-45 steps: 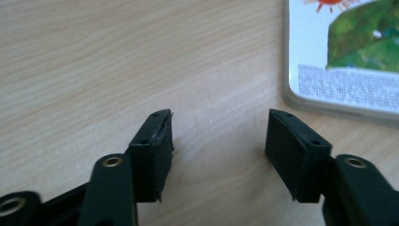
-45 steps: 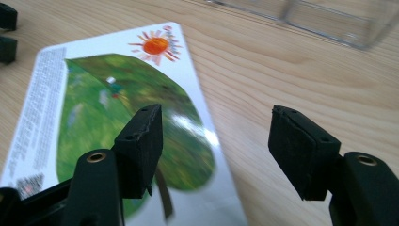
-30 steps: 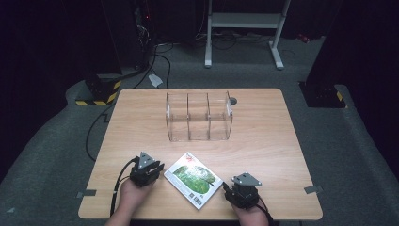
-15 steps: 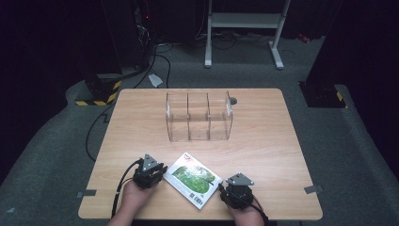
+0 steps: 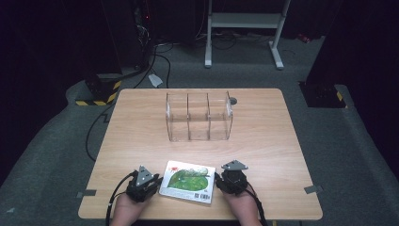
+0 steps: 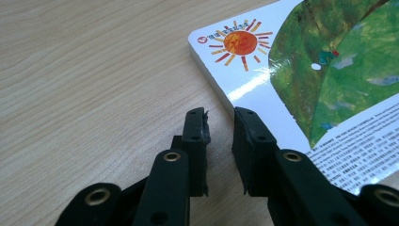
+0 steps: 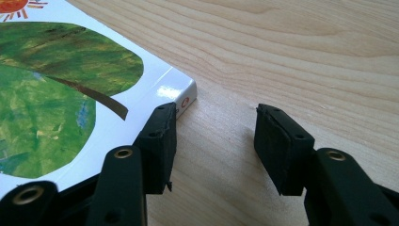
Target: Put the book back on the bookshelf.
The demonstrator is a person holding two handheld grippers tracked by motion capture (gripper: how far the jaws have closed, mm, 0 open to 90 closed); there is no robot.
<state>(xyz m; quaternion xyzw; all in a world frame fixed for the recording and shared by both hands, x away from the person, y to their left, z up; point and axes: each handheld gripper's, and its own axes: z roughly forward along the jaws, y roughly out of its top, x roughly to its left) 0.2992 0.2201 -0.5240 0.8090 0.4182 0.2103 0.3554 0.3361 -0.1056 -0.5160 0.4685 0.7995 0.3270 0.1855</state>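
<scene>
A picture book [image 5: 187,181] with a green leaf and an orange sun on its cover lies flat near the table's front edge. My left gripper [image 5: 151,179] rests on the table at its left side. In the left gripper view, my left gripper [image 6: 221,122] is open by a narrow gap, with its right jaw against the edge of the book [image 6: 329,70] and only bare wood between the jaws. My right gripper [image 5: 226,173] sits at the book's right side. In its own view, my right gripper [image 7: 216,127] is open wide, its left jaw touching the book [image 7: 56,94] near a corner.
A clear three-compartment organizer [image 5: 199,117] stands mid-table, beyond the book. A small dark round thing [image 5: 233,100] lies just behind it. The wooden table [image 5: 263,141] has bare wood on both sides. A white metal frame [image 5: 244,21] stands on the floor beyond.
The book has turned counterclockwise from a diagonal lie to nearly square with the table edge. Both grippers have closed in against its short sides.
</scene>
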